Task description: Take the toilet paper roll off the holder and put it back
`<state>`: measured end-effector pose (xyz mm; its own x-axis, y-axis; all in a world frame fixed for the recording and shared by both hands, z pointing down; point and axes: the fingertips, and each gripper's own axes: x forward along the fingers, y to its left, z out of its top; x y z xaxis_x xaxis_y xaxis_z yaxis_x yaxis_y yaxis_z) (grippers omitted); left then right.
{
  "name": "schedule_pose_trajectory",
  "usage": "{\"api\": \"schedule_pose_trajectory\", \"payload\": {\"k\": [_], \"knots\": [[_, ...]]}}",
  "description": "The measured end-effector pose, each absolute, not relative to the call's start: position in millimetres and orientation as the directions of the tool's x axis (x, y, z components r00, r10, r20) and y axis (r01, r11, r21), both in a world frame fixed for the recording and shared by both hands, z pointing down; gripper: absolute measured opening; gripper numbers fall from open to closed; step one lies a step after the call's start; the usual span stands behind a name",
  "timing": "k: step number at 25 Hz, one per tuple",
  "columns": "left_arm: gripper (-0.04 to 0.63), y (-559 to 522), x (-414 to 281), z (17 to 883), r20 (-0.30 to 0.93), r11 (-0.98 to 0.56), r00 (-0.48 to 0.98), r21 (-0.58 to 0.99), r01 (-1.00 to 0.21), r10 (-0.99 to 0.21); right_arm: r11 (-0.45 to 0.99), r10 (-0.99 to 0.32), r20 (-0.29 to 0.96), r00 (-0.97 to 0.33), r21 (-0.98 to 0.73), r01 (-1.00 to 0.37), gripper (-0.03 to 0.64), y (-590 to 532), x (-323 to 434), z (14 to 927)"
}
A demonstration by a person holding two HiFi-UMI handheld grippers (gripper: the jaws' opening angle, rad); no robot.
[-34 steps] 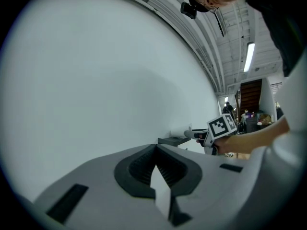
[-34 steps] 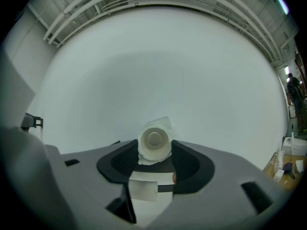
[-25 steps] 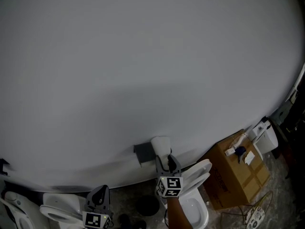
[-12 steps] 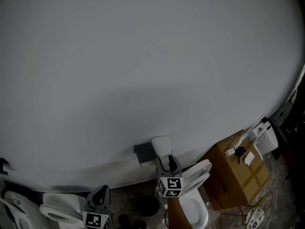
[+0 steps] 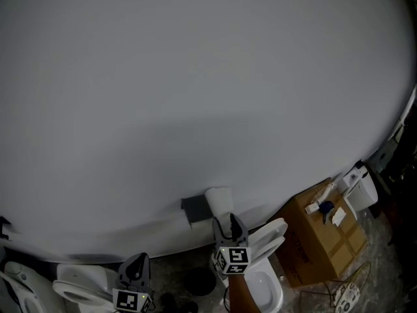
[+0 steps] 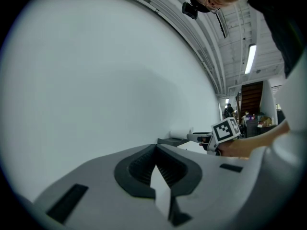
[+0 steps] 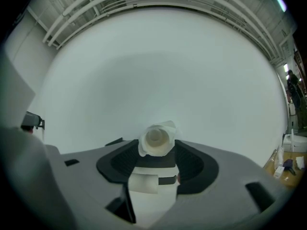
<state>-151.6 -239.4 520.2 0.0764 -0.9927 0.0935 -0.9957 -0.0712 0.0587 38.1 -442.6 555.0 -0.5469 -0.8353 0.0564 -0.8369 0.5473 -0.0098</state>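
- The roll (image 7: 156,139) sits against the white wall (image 5: 195,77), at the right end of the dark grey holder (image 5: 193,208).
- I cannot tell whether the roll hangs on the holder or only touches it.
- The right gripper (image 7: 156,150) points level at the wall and faces the roll end-on, so the core hole shows in the right gripper view.
- Its fingers (image 7: 192,164) stand partway apart and press on the two sides of the roll. The paper looks crumpled at the top.
- In that view a dark bit of the holder shows just left of the roll.
- The left gripper (image 6: 156,148) is held low and to the left, well apart from the holder. It also points level at the wall.
- Its fingers (image 6: 139,169) meet at the tips, with nothing between them.
- The left gripper view shows the roll, the holder and the right gripper from the side. A hand (image 6: 242,147) grips the right gripper behind its marker cube.
- In the head view a white toilet (image 5: 264,282) with its lid up stands on the floor (image 5: 365,266), below the right gripper.
- More toilets (image 5: 81,285) stand at the lower left, near the left gripper.
- A cardboard box (image 5: 322,243) rests on the floor to the right, by the wall. Small white and blue items lie on top of it.
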Motion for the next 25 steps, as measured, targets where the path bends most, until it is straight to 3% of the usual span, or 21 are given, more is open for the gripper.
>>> {"api": "schedule_pose_trajectory", "payload": {"k": [7,25], "knots": [[0.002,-241,-149,520,0.081,-0.083,0.088,0.066,-0.994,-0.993,0.524,-0.851,0.054,-0.523,-0.002,-0.852,0.213,-416,51,554],[0.002,-241,-135,502,0.025,-0.144,0.145,0.064,-0.988,-0.989,0.451,-0.891,0.036,-0.453,-0.049,-0.891,0.025,-328,89,538]]}}
